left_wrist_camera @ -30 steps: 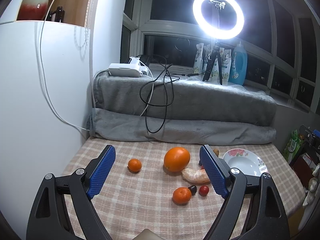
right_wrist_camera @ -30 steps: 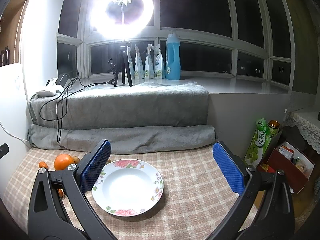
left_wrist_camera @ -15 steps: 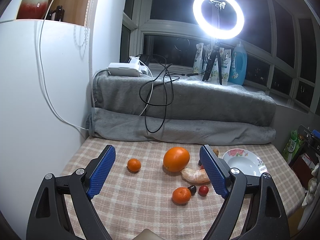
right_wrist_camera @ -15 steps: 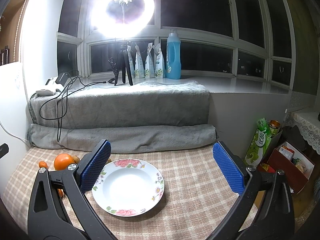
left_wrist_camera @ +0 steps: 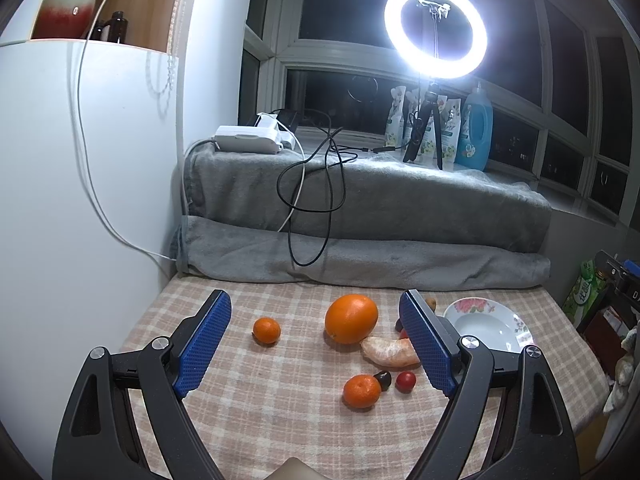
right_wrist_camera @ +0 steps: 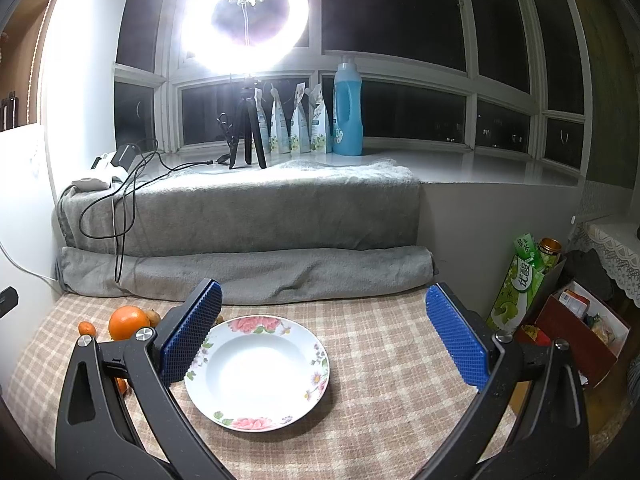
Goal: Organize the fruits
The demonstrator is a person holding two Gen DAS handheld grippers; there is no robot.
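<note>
A large orange [left_wrist_camera: 351, 324] lies on the checked tablecloth [left_wrist_camera: 256, 400], with a small mandarin [left_wrist_camera: 267, 330] to its left. In front lie a peeled mandarin segment cluster [left_wrist_camera: 390, 354], another mandarin [left_wrist_camera: 361, 391], a dark small fruit [left_wrist_camera: 384, 380] and a red cherry tomato [left_wrist_camera: 405, 381]. A small brown fruit [left_wrist_camera: 430, 302] peeks behind my right finger. A floral white plate [right_wrist_camera: 258, 368] stands empty to the right; it also shows in the left wrist view [left_wrist_camera: 490, 330]. My left gripper [left_wrist_camera: 318, 344] is open above the fruits. My right gripper [right_wrist_camera: 326, 338] is open over the plate.
Rolled grey blankets [left_wrist_camera: 360, 260] line the table's back edge, with cables [left_wrist_camera: 312, 200] hanging over them. A ring light on a tripod [left_wrist_camera: 435, 32] and bottles [right_wrist_camera: 348, 110] stand on the sill. A white cabinet [left_wrist_camera: 80, 180] bounds the left; boxes [right_wrist_camera: 576, 328] stand beyond the right edge.
The left wrist view has shifted very slightly; both grippers stay open and no fruit has moved.
</note>
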